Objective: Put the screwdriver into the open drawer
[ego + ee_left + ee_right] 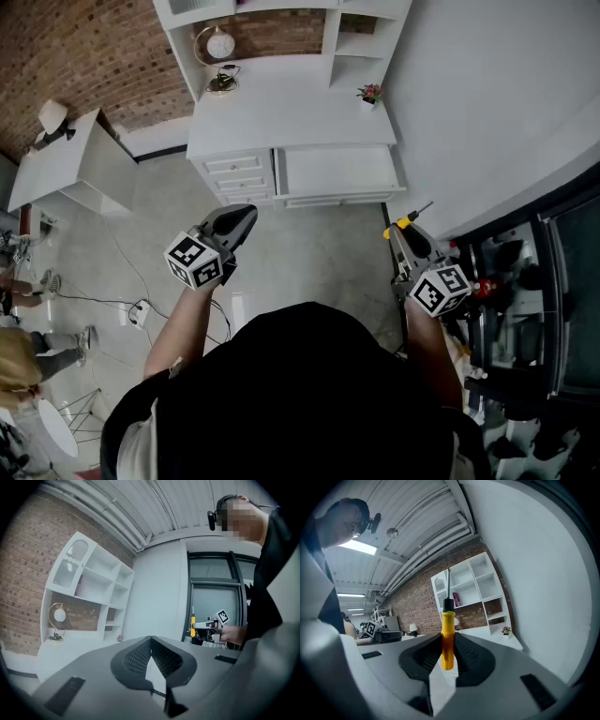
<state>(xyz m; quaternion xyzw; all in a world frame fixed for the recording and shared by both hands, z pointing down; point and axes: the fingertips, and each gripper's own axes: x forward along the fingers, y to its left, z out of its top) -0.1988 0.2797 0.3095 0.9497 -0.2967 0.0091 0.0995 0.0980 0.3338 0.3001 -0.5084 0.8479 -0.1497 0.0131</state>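
A screwdriver (403,224) with a yellow handle (447,639) and a dark shaft stands upright between the jaws of my right gripper (447,657), which is shut on it. In the head view the right gripper (399,232) hovers over the floor, right of the white desk (281,112) and just below the corner of its wide open drawer (337,172), which looks bare inside. My left gripper (244,216) hangs in front of the desk's small drawers, shut with nothing in it (151,641). From the left gripper view the screwdriver (192,625) shows far off.
The desk carries a hutch with shelves, a round clock (220,44) and a small flower pot (371,94). A stack of small drawers (239,173) sits left of the open one. A white side table (70,164) stands left; cables and a power strip (139,314) lie on the floor. Dark shelving (530,281) stands right.
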